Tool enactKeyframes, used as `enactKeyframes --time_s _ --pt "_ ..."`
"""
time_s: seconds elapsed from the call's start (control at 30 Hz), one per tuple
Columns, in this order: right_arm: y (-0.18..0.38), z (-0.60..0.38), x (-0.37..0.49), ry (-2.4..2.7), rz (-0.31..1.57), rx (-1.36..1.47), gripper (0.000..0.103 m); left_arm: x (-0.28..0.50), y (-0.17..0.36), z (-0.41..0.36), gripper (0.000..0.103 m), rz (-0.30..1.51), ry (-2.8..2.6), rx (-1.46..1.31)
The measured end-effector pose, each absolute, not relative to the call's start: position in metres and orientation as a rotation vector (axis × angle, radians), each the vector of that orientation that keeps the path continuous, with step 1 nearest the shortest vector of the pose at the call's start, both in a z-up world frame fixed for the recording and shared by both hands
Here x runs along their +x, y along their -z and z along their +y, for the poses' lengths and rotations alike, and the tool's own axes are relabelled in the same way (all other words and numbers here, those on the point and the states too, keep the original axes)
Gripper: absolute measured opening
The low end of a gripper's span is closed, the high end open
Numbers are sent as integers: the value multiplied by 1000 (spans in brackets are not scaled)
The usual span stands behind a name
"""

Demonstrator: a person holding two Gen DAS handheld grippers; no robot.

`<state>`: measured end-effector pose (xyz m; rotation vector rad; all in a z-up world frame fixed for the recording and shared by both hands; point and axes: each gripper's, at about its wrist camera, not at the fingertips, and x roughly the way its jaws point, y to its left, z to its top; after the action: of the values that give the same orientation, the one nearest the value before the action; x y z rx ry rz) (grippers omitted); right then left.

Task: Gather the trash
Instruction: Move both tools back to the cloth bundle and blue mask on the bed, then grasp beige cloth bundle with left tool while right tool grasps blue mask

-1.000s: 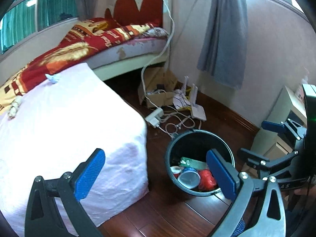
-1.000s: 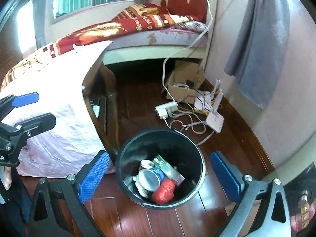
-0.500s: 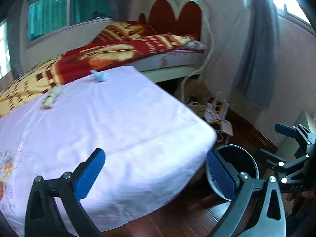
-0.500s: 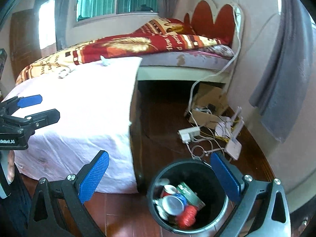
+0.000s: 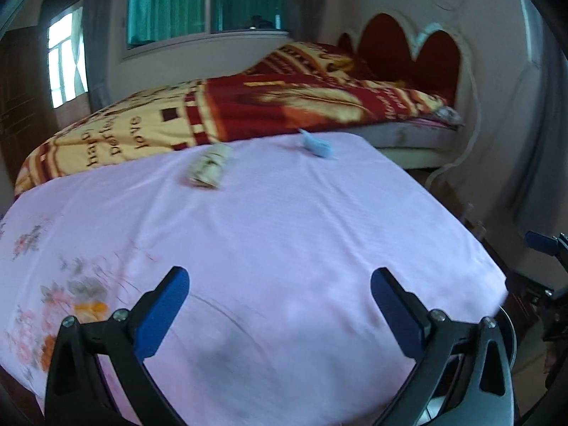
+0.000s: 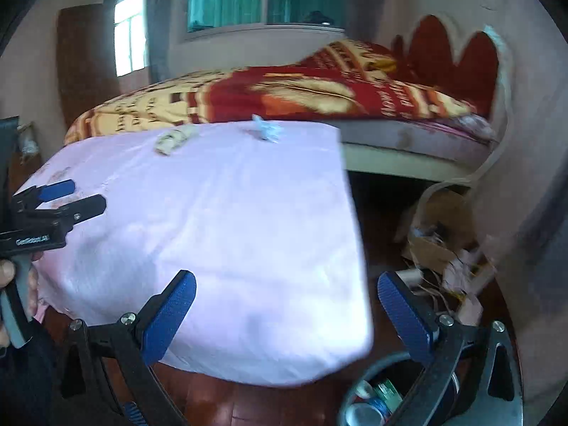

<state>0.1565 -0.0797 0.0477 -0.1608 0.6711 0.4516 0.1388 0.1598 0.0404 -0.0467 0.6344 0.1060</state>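
**Two open grippers over a pink-covered table, with two bits of trash at its far edge**

The left gripper (image 5: 280,305) hangs above a table draped in a pale pink cloth (image 5: 284,234), its blue-padded jaws wide apart with nothing between them; faded flower prints mark the cloth's left side. Near the far edge of the cloth lies a crumpled beige wrapper (image 5: 207,170); to its right, apart from it, lies a small crumpled light-blue scrap (image 5: 316,145); both are blurred, so finer detail cannot be told. Just beyond the table stands a bed with a red and yellow patterned blanket (image 5: 248,113) and a red heart-shaped headboard (image 5: 408,53); a window with green curtains (image 5: 206,3) sits in the wall behind.

In the right wrist view the right gripper (image 6: 284,309) is at the near right corner of the table, jaws likewise spread and empty; the same wrapper (image 6: 174,140) and blue scrap (image 6: 266,129) show at the far edge of the cloth (image 6: 220,220). Low on the right, on the dark wooden floor, is a black bin (image 6: 376,404), partly hidden by the gripper's right finger; a can and a green packet show inside. A cardboard box with tangled cables (image 6: 440,248) sits further back on the floor. At the left edge a person's hand (image 6: 7,284) grips the handle of the left gripper (image 6: 67,195).
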Motion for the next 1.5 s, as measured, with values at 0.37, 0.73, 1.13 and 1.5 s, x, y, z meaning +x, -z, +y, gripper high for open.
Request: enactKeyframes --time_s 0.37,0.73,1.13,1.5 --pt "-53 19 308 -565 731 -176 103 237 -32 236 88 686 -203 -36" --pt "-19 81 444 -533 820 -227 83 328 -12 274 80 774 -176 -69" --pt "5 110 492 -470 893 -243 62 365 3 292 73 861 -121 -145" --pt "8 104 506 -450 943 -170 27 383 5 288 44 885 -101 -131"
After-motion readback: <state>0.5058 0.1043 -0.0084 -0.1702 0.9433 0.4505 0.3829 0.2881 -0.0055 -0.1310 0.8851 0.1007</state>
